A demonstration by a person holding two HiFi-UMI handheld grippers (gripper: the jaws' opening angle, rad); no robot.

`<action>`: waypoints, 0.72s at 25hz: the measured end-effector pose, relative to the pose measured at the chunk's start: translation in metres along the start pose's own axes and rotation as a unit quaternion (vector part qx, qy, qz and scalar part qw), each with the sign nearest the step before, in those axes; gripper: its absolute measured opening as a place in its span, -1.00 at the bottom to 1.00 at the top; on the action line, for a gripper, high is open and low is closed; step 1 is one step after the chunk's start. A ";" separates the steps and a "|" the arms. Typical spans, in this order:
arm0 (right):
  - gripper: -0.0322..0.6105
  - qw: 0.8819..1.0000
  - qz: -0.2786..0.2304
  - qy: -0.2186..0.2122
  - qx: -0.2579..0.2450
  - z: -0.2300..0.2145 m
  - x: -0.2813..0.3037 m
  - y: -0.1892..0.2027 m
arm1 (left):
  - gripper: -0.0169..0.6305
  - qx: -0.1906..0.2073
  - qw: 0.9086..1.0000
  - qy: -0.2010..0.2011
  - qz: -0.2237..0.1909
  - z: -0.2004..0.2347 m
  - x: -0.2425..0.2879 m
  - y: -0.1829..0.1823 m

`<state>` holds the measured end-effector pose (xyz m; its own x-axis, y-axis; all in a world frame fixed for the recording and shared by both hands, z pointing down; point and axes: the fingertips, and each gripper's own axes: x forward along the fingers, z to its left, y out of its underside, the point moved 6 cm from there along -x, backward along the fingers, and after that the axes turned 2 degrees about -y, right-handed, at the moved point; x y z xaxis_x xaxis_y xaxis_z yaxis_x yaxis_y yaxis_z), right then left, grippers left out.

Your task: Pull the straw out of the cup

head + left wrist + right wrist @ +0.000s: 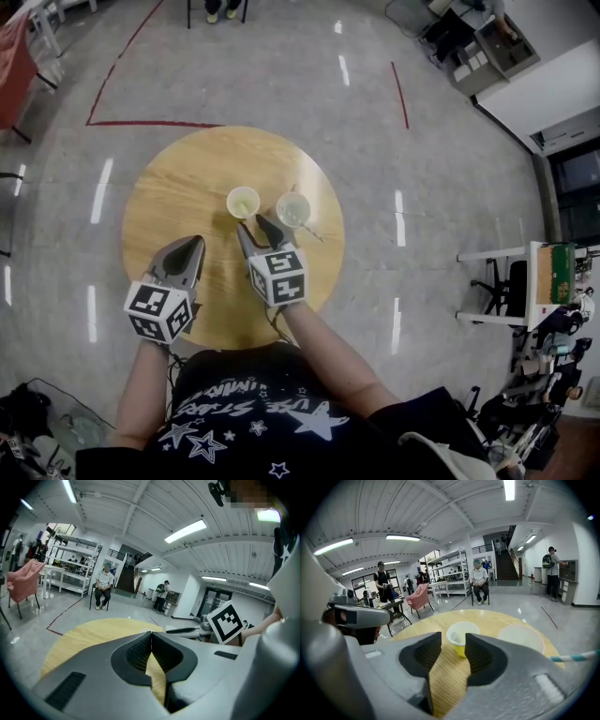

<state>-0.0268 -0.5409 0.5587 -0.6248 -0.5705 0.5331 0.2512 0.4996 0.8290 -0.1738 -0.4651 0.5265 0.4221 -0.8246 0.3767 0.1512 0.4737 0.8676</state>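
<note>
Left gripper [192, 242] closed, empty; right gripper [255, 223] open, yellow cup [243, 202] at its 12 o'clock; shirt [253, 412] lettering illegible.

Big open lab/office-type hall, not a home: polished grey floor [281, 75] w/ red tape lines [150, 123], strip lights [185, 530] on a ribbed ceiling [140, 508], metal racks [75, 550], stairs [506, 566] at the back, desks [492, 56] round the edge, a person on a chair [479, 585], others standing about.
</note>
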 end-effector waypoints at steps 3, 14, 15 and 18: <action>-0.43 1.000 0.002 0.006 0.000 0.001 0.004 0.000 | -0.93 -0.006 1.000 -0.004 0.001 0.004 0.001 0.000; -0.74 0.999 0.015 0.041 -0.009 -0.003 0.013 0.001 | -0.93 -0.015 1.000 -0.012 0.004 0.015 0.002 0.003; -0.75 0.999 0.016 0.043 -0.008 -0.003 0.013 0.001 | -0.93 -0.016 1.000 -0.012 0.004 0.015 0.002 0.003; -0.76 0.999 0.014 0.050 -0.008 -0.002 0.011 0.000 | -0.92 -0.014 1.000 -0.009 0.005 0.014 0.000 0.004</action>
<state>-0.0319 -0.5482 0.5651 -0.5413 -0.6191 0.5690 0.2788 0.5063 0.8160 -0.1858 -0.4671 0.5345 0.4071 -0.8254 0.3911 0.1726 0.4900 0.8545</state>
